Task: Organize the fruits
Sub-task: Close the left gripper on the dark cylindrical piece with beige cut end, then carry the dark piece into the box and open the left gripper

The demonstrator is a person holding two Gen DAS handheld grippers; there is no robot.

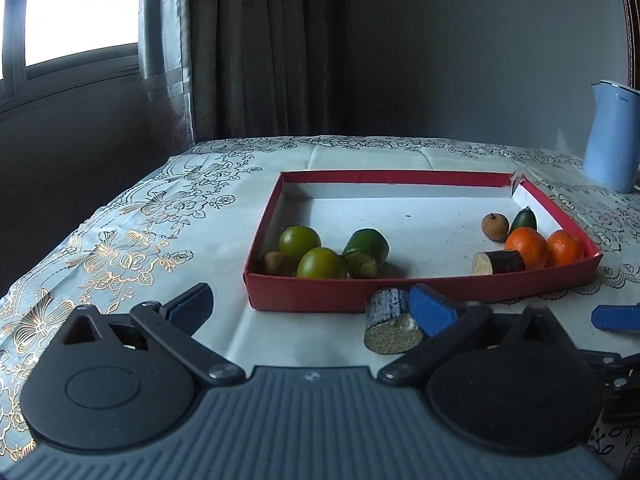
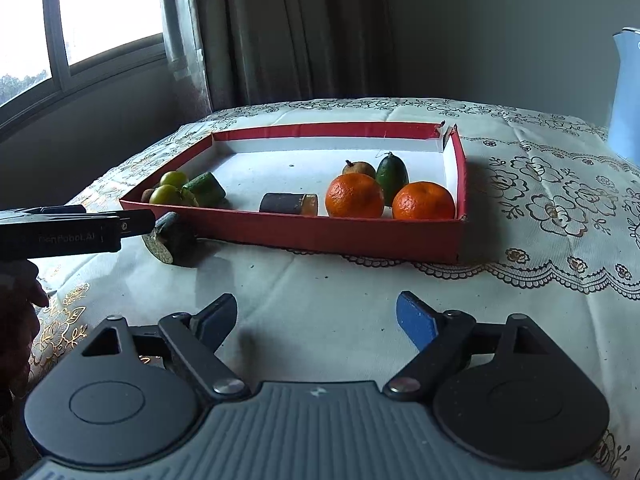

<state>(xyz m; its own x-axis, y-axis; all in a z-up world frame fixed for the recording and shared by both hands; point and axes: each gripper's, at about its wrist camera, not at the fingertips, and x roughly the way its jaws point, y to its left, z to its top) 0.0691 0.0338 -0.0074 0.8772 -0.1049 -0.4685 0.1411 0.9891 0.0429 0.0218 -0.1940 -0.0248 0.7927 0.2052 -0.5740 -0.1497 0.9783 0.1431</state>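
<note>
A shallow red box (image 1: 420, 292) (image 2: 304, 236) lies on the tablecloth. It holds two green round fruits (image 1: 299, 241), a cut green piece (image 1: 366, 248), two oranges (image 1: 526, 246) (image 2: 354, 195), a brown round fruit (image 1: 495, 226), a small dark green fruit (image 2: 392, 178) and a dark sugarcane piece (image 1: 499, 262) (image 2: 288, 203). A second sugarcane piece (image 1: 390, 322) (image 2: 170, 240) lies on the cloth in front of the box. My left gripper (image 1: 312, 306) is open, its right finger touching this piece. My right gripper (image 2: 316, 316) is open and empty above bare cloth.
A light blue kettle (image 1: 612, 136) (image 2: 626, 96) stands at the back right. The table's left edge drops off near the window and curtain. The right gripper's blue fingertip (image 1: 616, 318) shows at the right of the left wrist view.
</note>
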